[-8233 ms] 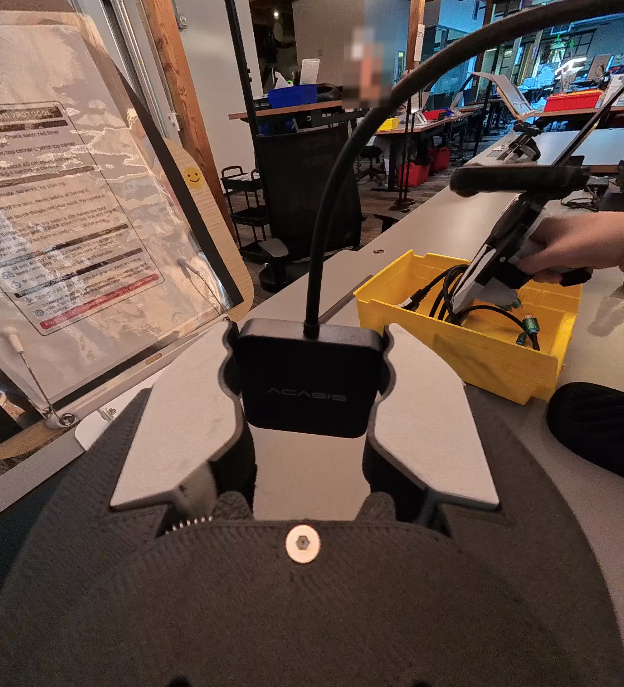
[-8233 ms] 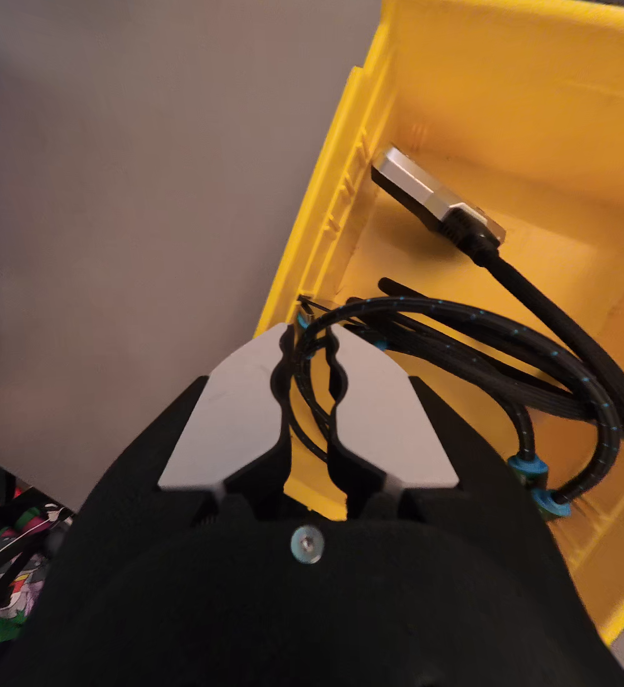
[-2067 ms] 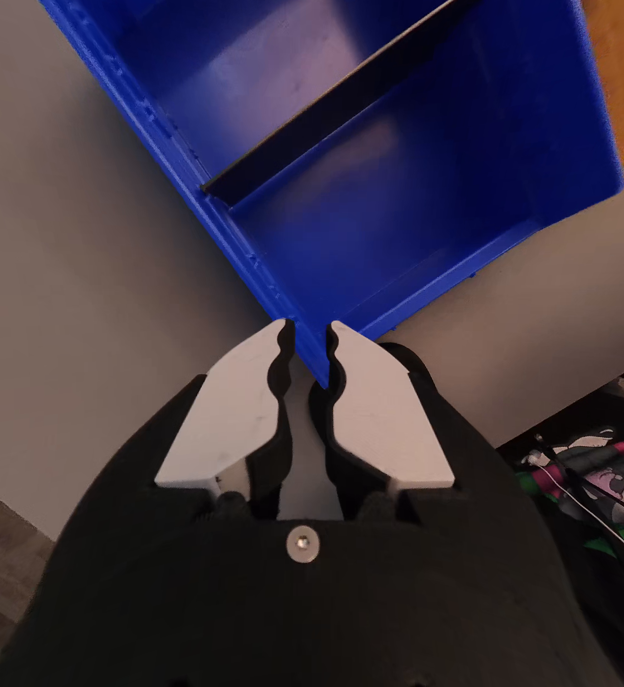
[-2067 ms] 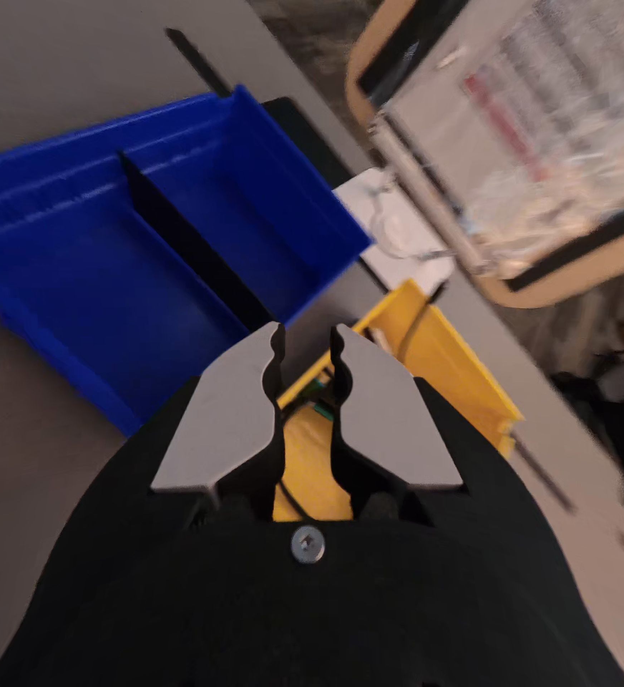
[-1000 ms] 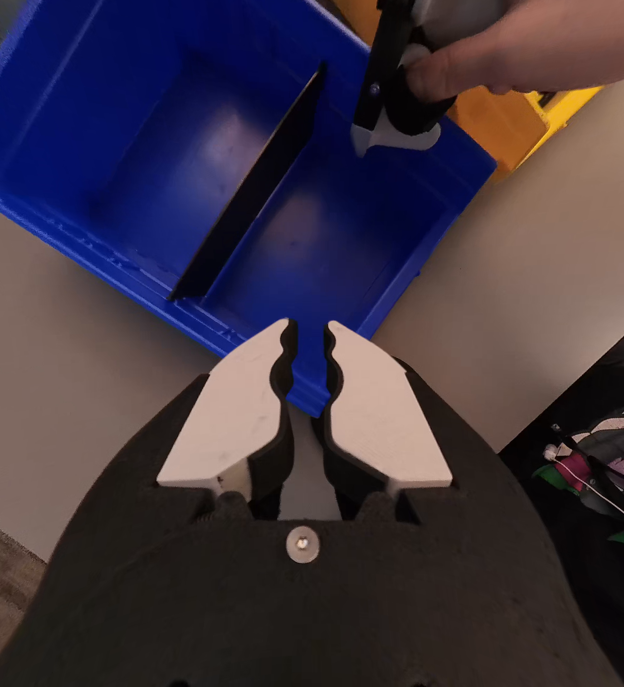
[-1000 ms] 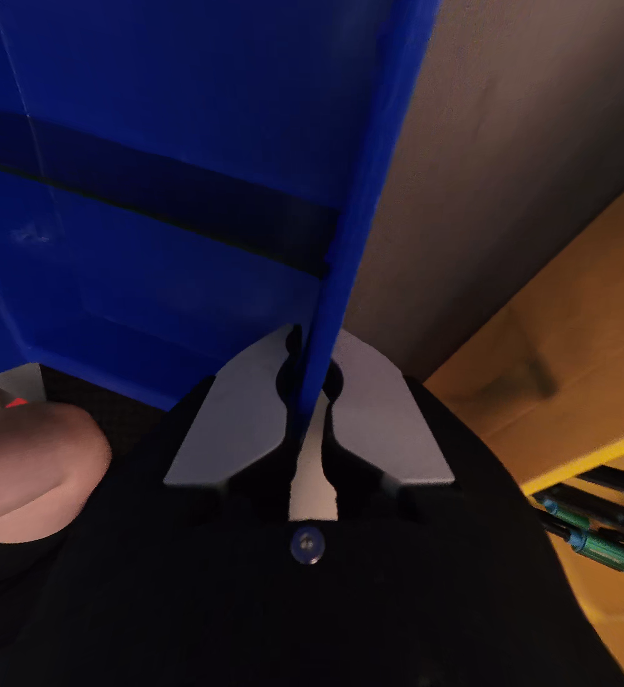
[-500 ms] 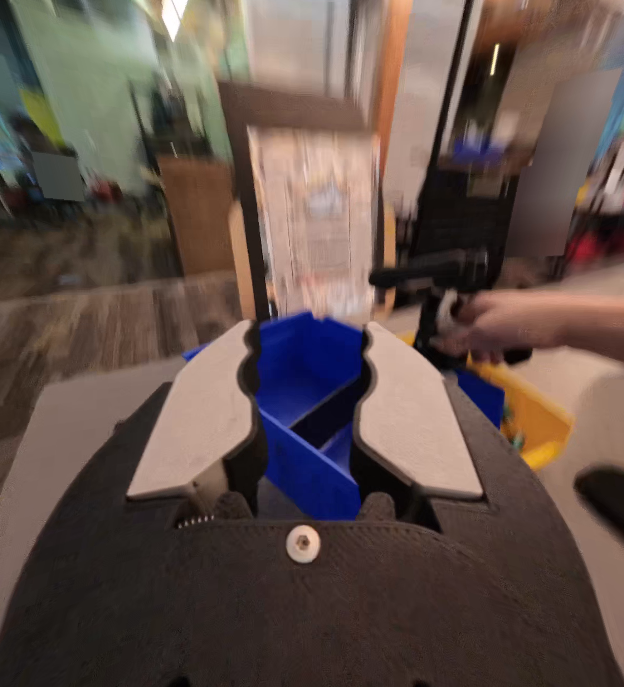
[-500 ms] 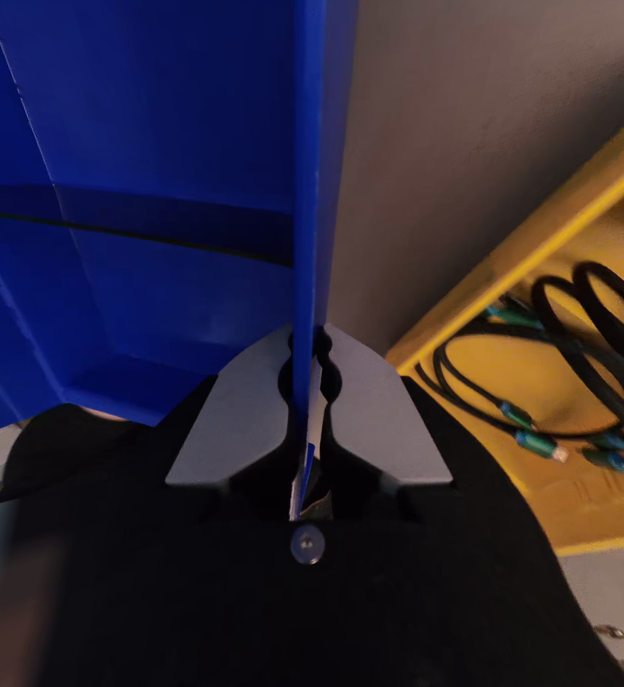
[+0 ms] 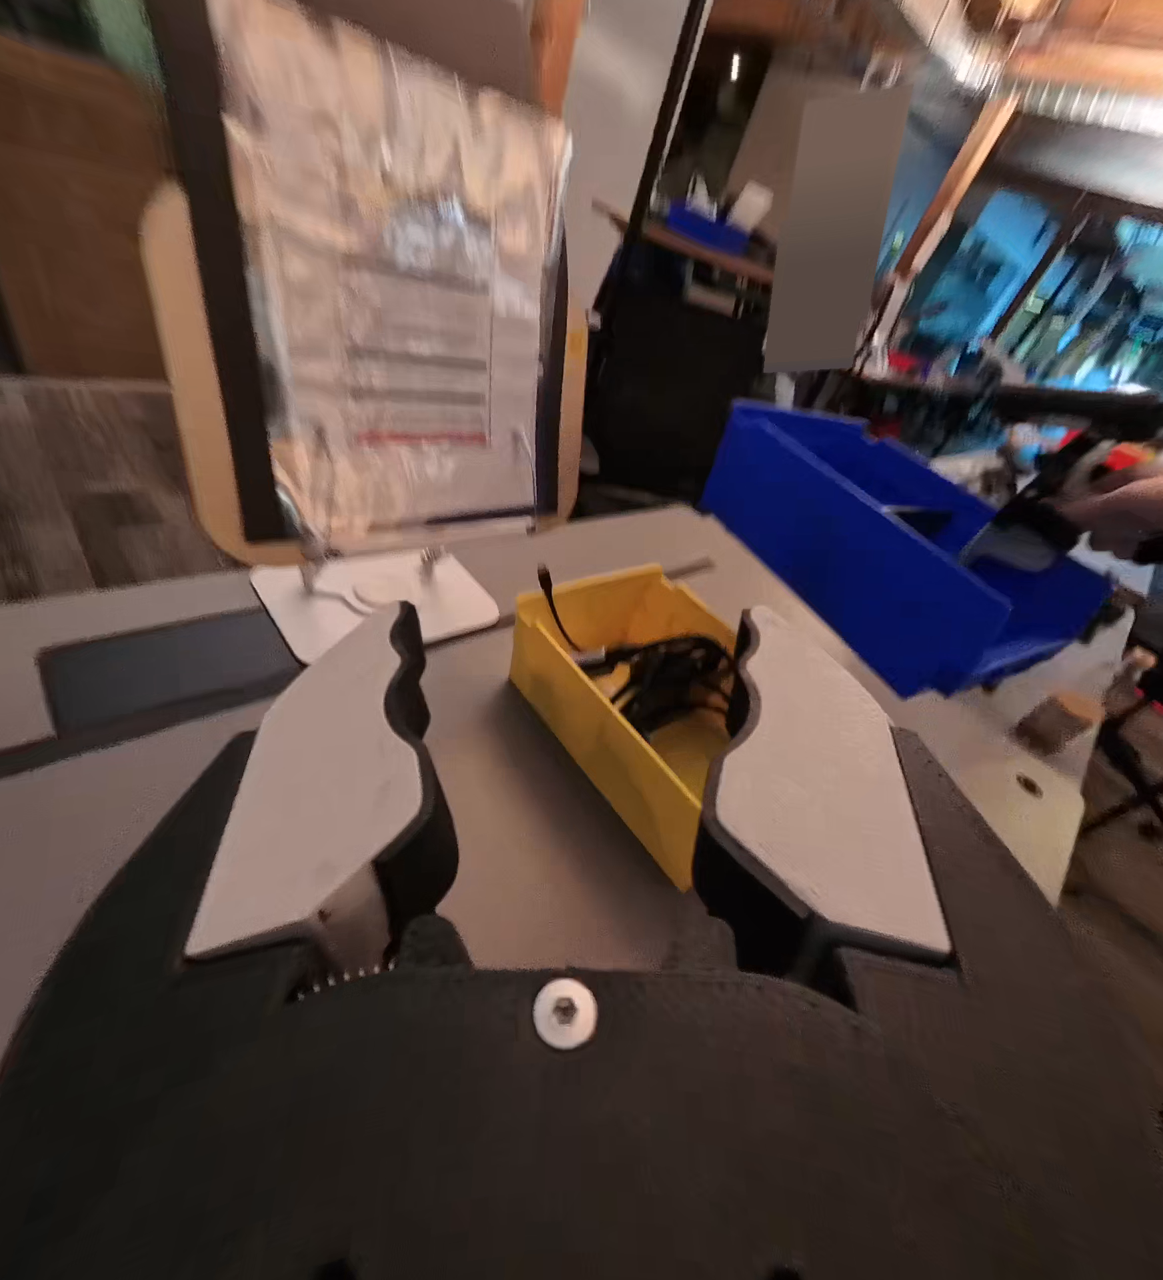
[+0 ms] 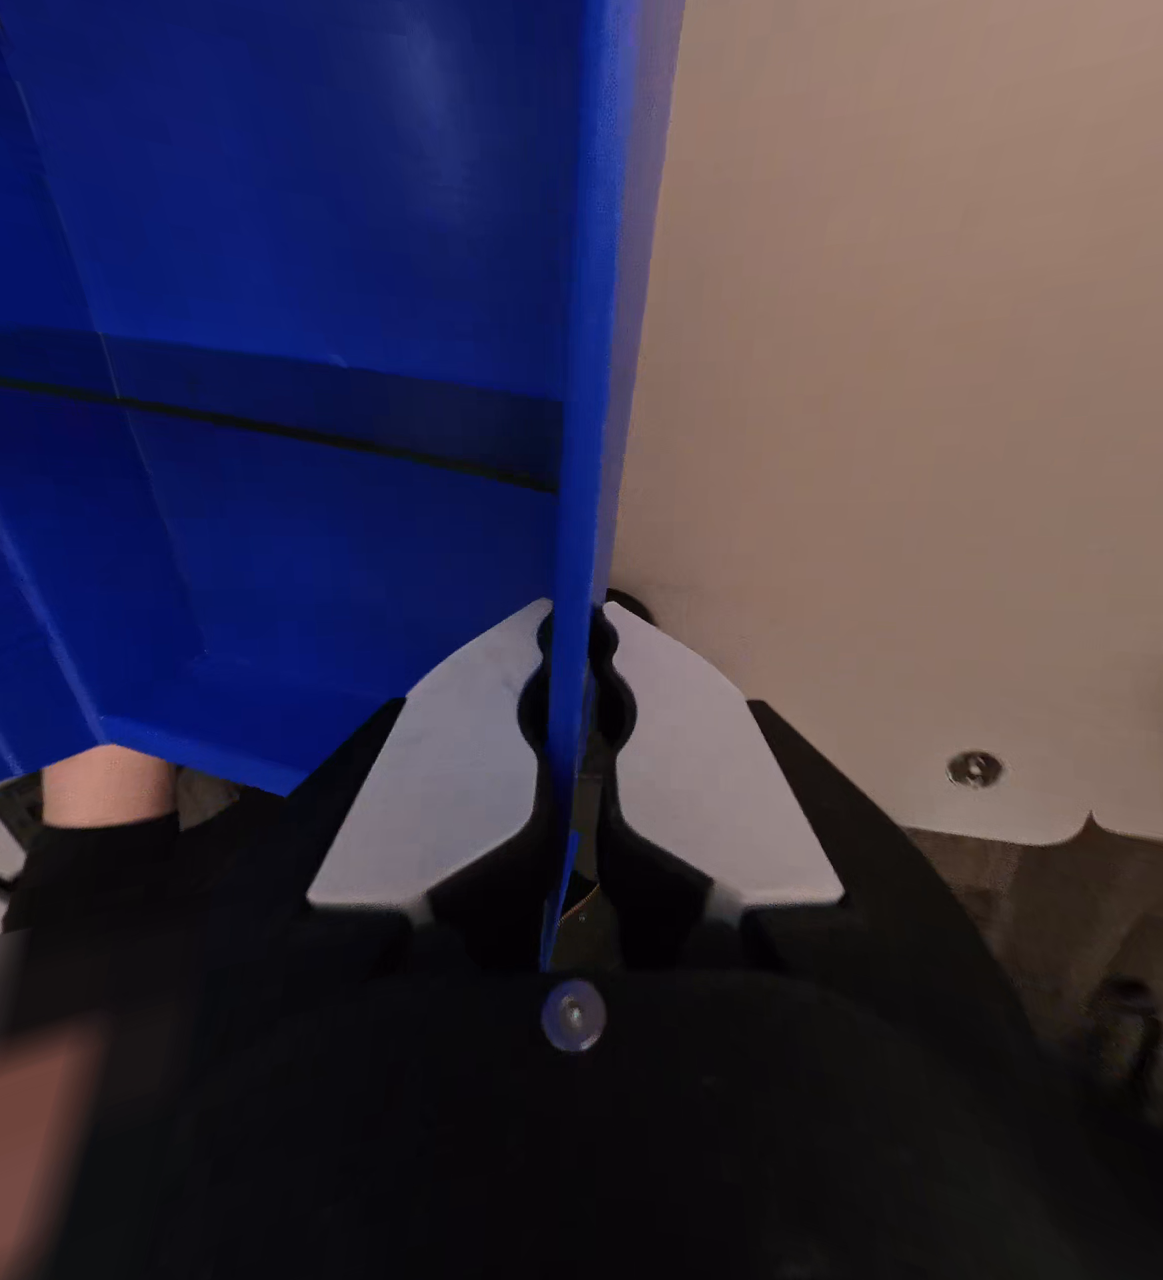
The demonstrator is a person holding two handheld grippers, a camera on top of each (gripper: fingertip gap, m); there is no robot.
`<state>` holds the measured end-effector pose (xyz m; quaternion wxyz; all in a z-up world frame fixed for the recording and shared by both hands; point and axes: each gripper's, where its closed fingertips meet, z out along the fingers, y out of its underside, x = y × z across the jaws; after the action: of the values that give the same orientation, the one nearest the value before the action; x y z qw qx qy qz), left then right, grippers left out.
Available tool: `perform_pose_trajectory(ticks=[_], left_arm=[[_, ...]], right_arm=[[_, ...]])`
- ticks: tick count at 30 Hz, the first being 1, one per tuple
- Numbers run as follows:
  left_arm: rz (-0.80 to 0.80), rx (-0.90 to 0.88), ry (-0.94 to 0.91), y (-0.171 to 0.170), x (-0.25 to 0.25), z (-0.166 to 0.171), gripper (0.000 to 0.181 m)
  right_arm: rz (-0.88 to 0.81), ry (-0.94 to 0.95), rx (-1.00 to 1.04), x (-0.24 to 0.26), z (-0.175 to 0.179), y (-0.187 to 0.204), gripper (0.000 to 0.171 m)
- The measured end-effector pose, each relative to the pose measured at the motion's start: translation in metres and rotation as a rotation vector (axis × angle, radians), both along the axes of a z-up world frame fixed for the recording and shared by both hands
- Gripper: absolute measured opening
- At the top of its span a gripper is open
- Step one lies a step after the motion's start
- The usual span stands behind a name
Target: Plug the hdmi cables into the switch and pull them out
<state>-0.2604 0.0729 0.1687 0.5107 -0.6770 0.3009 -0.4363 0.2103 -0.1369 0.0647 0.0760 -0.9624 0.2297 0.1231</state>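
Swung off the blue bin (image 9: 870, 526), our left gripper (image 9: 575, 665) gapes empty over the yellow bin (image 9: 606, 727); our right gripper (image 10: 573, 623) stays clamped on the blue bin's wall near the table (image 10: 911, 415) edge.

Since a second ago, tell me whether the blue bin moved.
Yes. The blue bin, clamped by the right gripper, now hangs tilted off the table, right of the yellow bin.

Left wrist view: motion blur is smearing the laminated sign (image 9: 392, 291) and the background; daylight is glowing blue through the far windows (image 9: 1064, 305); wide-angle bending is curving the edges. Right wrist view: dim, warm light is falling on the table (image 10: 911, 346); the blue bin (image 10: 288, 277) is showing sharp, with corners darkening and softening.
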Motion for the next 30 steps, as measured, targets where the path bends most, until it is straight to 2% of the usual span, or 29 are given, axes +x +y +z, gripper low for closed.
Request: perform_pose_trajectory(ticks=[3,6,8,11,14,16,20,26,30], left_arm=[[-0.123,-0.101,0.131,0.002,0.057,-0.042,0.085],[-0.218,-0.202,0.192,-0.001,0.121,-0.084,0.077],[-0.262,-0.246,0.328,-0.009,0.157,-0.129,0.078],[-0.293,-0.296,0.516,-0.016,0.185,-0.185,0.079],[-0.272,-0.332,0.606,-0.015,0.191,-0.216,0.076],[-0.322,-0.369,0.641,-0.023,0.195,-0.229,0.070],[-0.448,-0.398,0.729,-0.042,0.199,-0.250,0.031],[-0.503,-0.349,0.819,-0.035,0.184,-0.252,0.025],[-0.437,-0.349,0.904,0.003,0.135,-0.249,0.014]], right_arm=[[-0.166,-0.012,-0.025,0.055,-0.036,-0.052,0.009],[-0.293,-0.008,-0.049,0.089,-0.075,-0.093,0.009],[-0.344,0.011,-0.060,0.101,-0.099,-0.111,0.009],[-0.405,0.057,-0.067,0.109,-0.130,-0.129,0.009],[-0.402,0.085,-0.080,0.111,-0.151,-0.139,0.009],[-0.398,0.090,-0.088,0.112,-0.160,-0.142,0.009],[-0.352,0.069,-0.097,0.111,-0.167,-0.138,0.009],[-0.240,0.037,-0.097,0.098,-0.170,-0.113,0.009],[-0.156,0.034,-0.091,0.075,-0.181,-0.082,0.009]])
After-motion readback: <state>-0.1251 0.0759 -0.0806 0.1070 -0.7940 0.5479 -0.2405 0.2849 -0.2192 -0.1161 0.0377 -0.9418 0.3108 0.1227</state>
